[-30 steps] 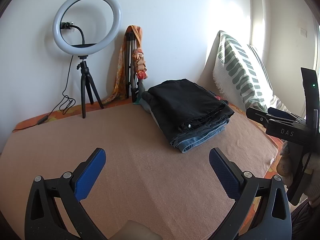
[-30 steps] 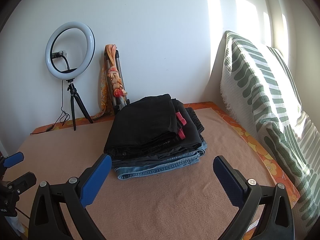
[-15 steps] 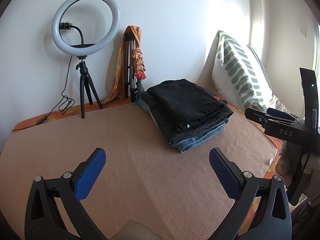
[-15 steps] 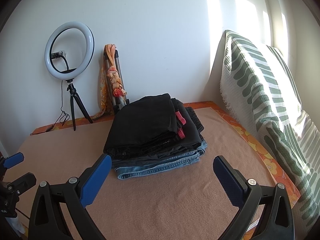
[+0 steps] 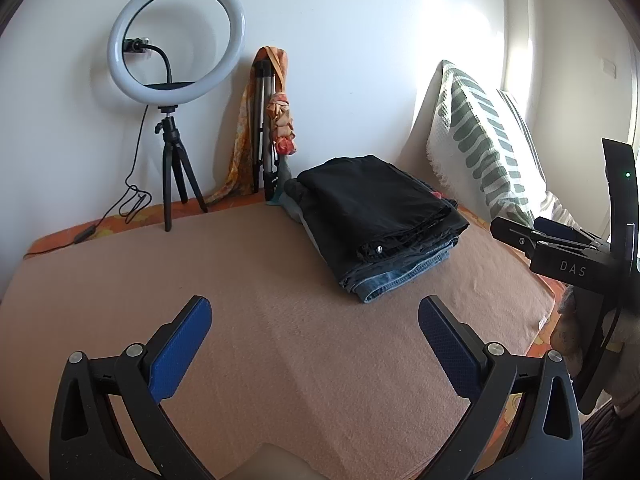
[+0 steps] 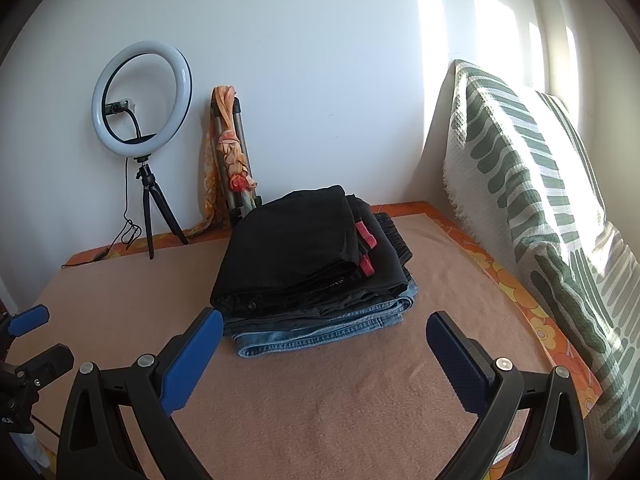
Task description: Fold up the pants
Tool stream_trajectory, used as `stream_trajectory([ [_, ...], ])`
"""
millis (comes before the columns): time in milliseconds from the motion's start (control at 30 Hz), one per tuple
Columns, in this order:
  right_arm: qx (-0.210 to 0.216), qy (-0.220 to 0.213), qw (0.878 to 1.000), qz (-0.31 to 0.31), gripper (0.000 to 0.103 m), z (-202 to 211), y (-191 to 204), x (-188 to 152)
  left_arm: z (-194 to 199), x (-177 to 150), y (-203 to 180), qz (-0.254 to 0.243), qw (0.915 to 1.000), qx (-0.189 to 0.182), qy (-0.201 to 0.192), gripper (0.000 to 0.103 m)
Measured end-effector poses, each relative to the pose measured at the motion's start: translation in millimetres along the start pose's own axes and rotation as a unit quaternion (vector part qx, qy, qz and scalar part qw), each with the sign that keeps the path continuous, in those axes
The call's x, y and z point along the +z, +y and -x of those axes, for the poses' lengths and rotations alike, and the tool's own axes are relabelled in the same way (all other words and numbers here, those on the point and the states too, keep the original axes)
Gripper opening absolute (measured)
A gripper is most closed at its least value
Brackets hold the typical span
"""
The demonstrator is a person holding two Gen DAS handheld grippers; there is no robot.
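Note:
A stack of folded pants [image 5: 380,220] lies on the tan blanket [image 5: 280,340] at the back right: black pairs on top, blue jeans at the bottom. It also shows in the right wrist view [image 6: 312,264], straight ahead. My left gripper [image 5: 314,312] is open and empty above the bare blanket, well short of the stack. My right gripper [image 6: 324,324] is open and empty, just in front of the stack's near edge. The right gripper also appears at the right edge of the left wrist view [image 5: 560,248].
A ring light on a tripod [image 5: 176,80] and a folded tripod draped with an orange scarf [image 5: 268,120] stand against the back wall. A green-and-white striped pillow [image 6: 540,200] leans along the right side. A cable [image 5: 80,236] lies at the back left.
Both views have shifted very slightly; the stack sits a little lower and closer in the right wrist view. Both grippers stay open and empty.

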State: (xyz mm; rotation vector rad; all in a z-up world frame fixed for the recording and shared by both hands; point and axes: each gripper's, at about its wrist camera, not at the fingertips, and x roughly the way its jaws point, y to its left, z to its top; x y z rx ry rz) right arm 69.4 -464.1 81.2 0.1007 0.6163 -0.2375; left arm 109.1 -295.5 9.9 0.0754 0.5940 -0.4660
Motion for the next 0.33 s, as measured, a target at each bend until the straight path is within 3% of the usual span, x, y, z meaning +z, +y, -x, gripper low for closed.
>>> stream_trajectory([
  [333,0.001,0.001,1.0,0.001,0.103,-0.6,0.9,1.3,0.4,-0.1,0.4,0.004,1.0,-0.001,-0.002,0.103],
])
